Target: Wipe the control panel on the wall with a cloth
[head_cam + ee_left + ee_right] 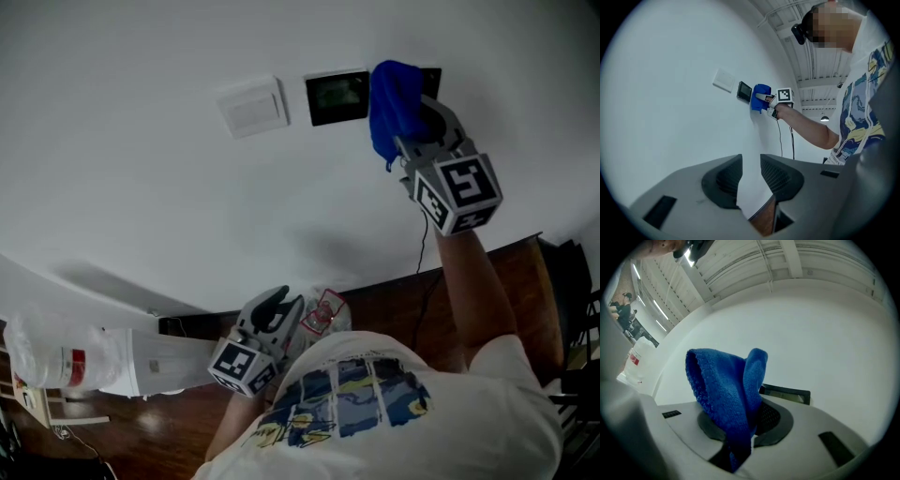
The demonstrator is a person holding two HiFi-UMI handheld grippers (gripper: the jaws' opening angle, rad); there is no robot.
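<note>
On the white wall hangs a black control panel (337, 95) (744, 92) with a dark screen. My right gripper (415, 133) is raised to the wall just right of it and is shut on a blue cloth (395, 105) (761, 96). The cloth bunches up between the jaws (725, 397) and covers most of a second dark panel (432, 80), whose edge (785, 393) shows behind it. My left gripper (278, 314) (751, 174) hangs low by the person's waist, open, with nothing between its fingers.
A white switch plate (251, 106) (723, 79) sits left of the panel. A black cable (422, 246) runs down the wall. A white plastic container (58, 354) stands low at the left, and dark furniture (567, 281) at the right, on a brown wooden floor.
</note>
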